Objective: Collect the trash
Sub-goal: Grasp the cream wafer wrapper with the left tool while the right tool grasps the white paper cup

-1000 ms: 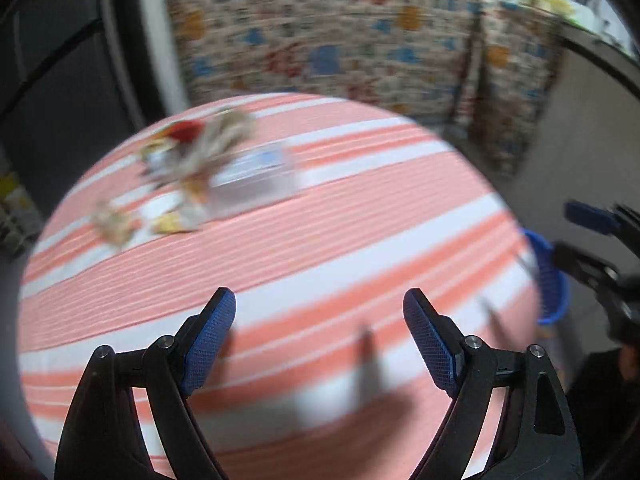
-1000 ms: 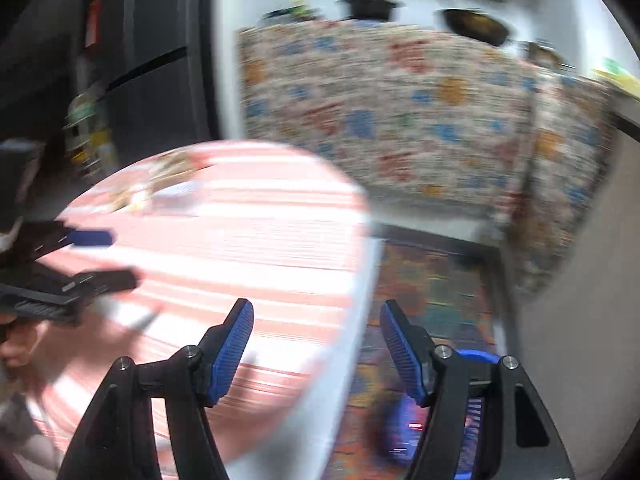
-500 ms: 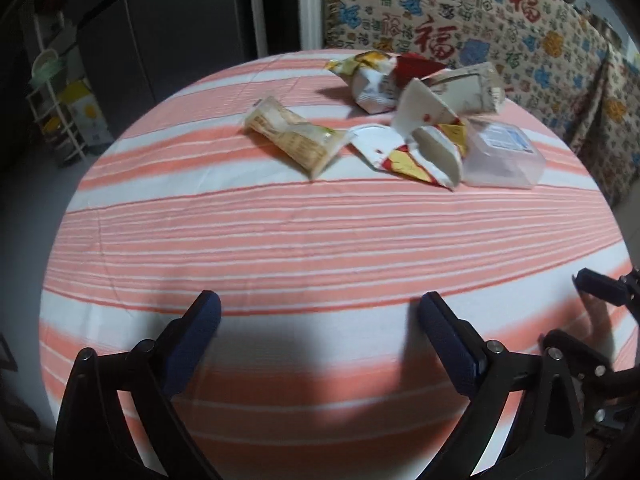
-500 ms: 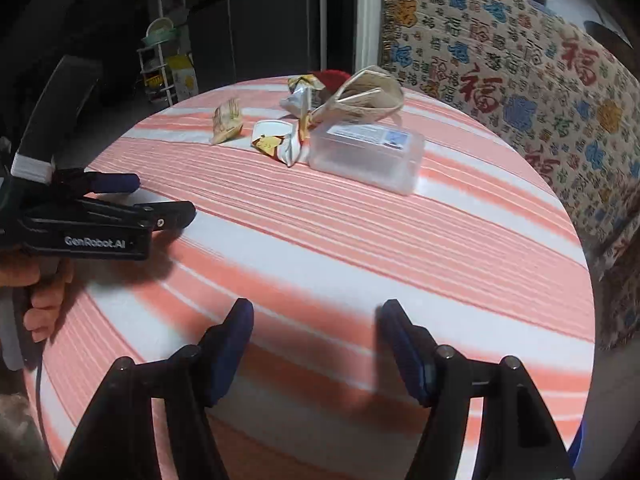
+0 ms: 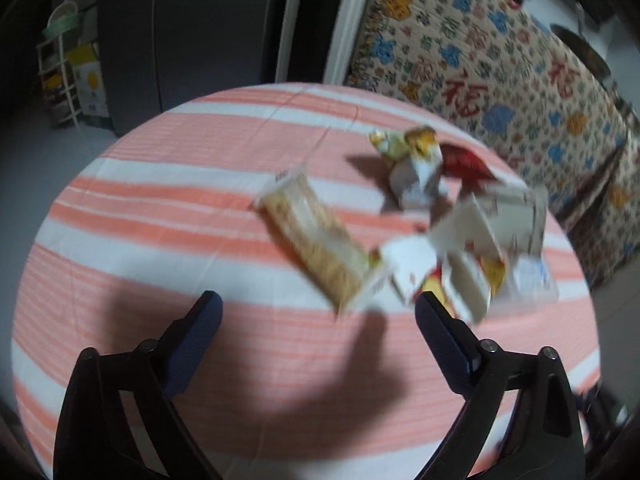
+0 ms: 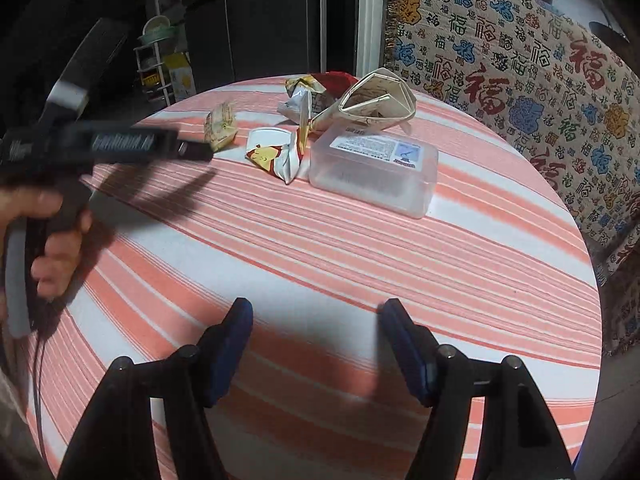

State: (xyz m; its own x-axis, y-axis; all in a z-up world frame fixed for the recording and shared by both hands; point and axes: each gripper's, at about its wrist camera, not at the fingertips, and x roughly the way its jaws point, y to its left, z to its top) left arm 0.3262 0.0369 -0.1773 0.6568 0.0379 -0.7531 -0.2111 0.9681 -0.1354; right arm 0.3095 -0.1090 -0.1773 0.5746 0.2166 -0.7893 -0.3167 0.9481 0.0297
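The left gripper [image 5: 316, 320] hangs over the striped tablecloth [image 5: 160, 240] with its jaws wide and nothing between them; they have just been closing a little after a wider spread. Just beyond its fingertips lies a long biscuit packet [image 5: 316, 236], one of its kind, blurred in this view. The right gripper [image 6: 316, 340] stands nearer the table's edge, jaws moderately apart and likewise empty, well short of the trash.

The trash sits together on the far half of the round table: one biscuit packet [image 6: 220, 124], one flattened white and yellow wrapper [image 6: 276, 156], one crumpled silver and red wrapper [image 6: 308, 92], one folded beige paper bag [image 6: 376, 100] (open mouth facing the camera), and one clear plastic box [image 6: 372, 168]. The box's lid is shut; its contents cannot be made out. The paper bag leans against the box's far side. A hand [image 6: 48, 240] grips the left tool's handle.
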